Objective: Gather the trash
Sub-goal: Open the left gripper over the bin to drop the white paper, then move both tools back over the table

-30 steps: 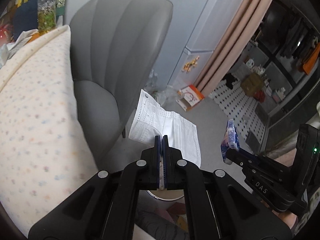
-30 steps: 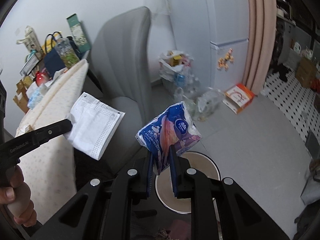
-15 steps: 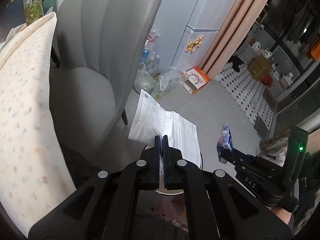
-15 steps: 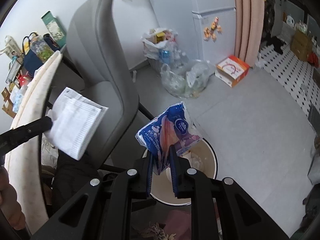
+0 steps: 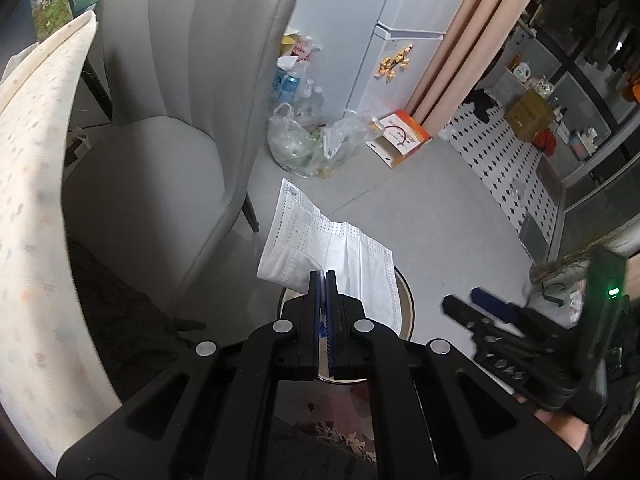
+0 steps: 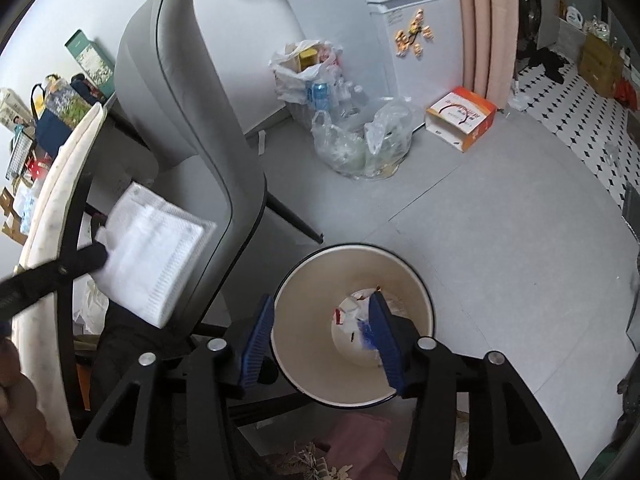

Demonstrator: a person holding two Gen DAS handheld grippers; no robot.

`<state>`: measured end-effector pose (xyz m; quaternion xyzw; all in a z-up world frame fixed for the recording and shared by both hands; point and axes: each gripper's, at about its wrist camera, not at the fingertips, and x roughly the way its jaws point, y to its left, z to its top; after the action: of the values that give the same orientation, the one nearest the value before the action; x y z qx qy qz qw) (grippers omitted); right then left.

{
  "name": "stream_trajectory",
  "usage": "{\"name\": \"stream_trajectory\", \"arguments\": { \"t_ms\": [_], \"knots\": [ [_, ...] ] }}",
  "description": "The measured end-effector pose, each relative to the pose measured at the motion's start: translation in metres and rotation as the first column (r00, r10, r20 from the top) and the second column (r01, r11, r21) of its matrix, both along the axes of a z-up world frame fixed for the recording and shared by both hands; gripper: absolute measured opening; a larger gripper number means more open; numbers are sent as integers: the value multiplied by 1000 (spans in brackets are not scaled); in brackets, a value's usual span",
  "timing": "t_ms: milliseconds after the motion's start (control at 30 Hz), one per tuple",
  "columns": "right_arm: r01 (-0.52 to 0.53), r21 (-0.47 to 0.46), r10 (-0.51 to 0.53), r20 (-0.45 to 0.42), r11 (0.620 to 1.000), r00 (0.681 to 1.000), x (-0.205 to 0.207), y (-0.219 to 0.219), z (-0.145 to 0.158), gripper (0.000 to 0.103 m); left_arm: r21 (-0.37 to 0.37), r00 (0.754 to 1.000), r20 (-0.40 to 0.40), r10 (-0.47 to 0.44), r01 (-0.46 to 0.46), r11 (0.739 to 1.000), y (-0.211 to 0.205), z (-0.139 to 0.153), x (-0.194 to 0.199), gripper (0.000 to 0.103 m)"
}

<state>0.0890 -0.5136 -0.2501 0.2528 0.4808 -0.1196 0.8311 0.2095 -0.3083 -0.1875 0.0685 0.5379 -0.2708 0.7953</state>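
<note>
Left gripper (image 5: pixel 325 280) pinches mask (image 5: pixel 320 248); right gripper (image 6: pixel 320 320) opening, empty; right view shows bin (image 6: pixel 400 256) interior.

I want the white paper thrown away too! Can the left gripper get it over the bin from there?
Probably yes. The left gripper is shut on the white paper, and the bin stands open-topped just below, with nothing between.
</note>
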Motion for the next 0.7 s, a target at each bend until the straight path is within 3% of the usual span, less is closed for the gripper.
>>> {"name": "stream_trajectory", "arguments": {
  "t_ms": [433, 467, 500, 567, 700],
  "knots": [
    [97, -56, -92, 90, 994, 992, -44, -37, 63, 61, -11, 995, -68, -73, 73, 997, -45, -25, -15, 6],
    [104, -61, -97, 100, 993, 990, -46, -39, 67, 61, -18, 994, -79, -80, 79, 997, -47, -26, -15, 15],
    [109, -66, -102, 105, 992, 989, -47, -39, 69, 63, -31, 992, -92, -89, 86, 996, -48, -26, -15, 32],
    [118, -67, -110, 114, 991, 987, -49, -39, 74, 64, -52, 994, -74, -82, 79, 996, -46, -21, -16, 58],
    [121, -67, -112, 126, 990, 986, -51, -35, 81, 64, -86, 994, -83, -72, 65, 994, -42, -11, -13, 66]
  ]
}}
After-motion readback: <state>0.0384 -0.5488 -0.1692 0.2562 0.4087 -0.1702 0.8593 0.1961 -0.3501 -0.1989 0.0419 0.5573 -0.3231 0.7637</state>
